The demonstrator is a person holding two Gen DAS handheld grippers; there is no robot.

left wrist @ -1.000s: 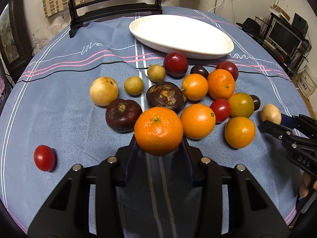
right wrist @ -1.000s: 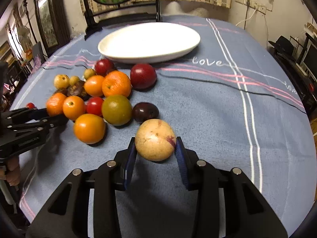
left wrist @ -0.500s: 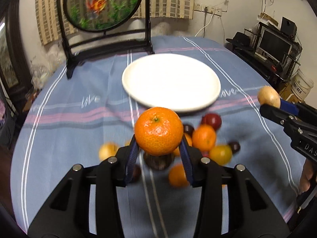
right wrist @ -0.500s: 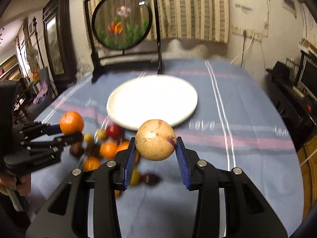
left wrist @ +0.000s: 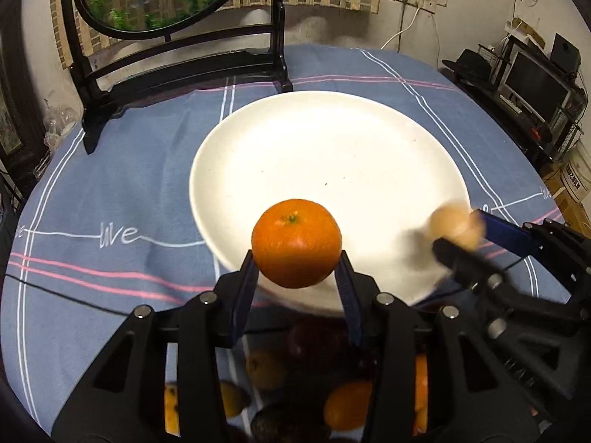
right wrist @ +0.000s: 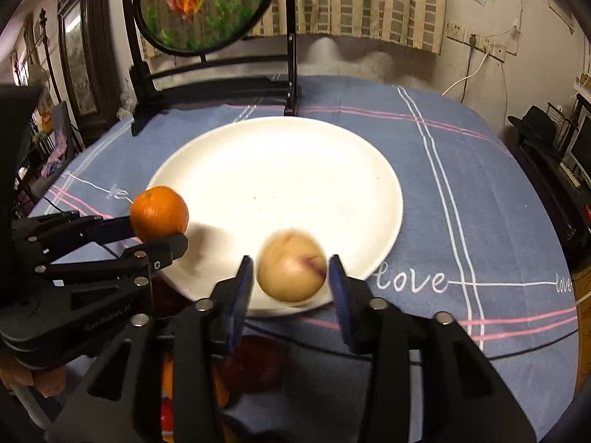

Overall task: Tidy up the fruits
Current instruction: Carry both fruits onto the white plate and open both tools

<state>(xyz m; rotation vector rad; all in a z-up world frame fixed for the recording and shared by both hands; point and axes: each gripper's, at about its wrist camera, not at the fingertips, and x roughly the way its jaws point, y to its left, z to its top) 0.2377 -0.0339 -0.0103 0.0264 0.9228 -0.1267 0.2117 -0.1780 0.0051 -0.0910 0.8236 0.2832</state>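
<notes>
Now the right gripper (right wrist: 291,277) has just been opening, jaws clear of the blurred tan fruit (right wrist: 291,271) dropping at the plate's (right wrist: 258,170) near rim. The left gripper (left wrist: 297,277) pinches the orange (left wrist: 296,243) above that rim; lower it further inward before letting go, so it won't roll off.

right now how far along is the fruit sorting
Done: nothing rests on the white plate yet. In hand: the left tongs grip the orange; the right tongs have just been opening around the tan fruit. Left: the fruit pile below.
</notes>
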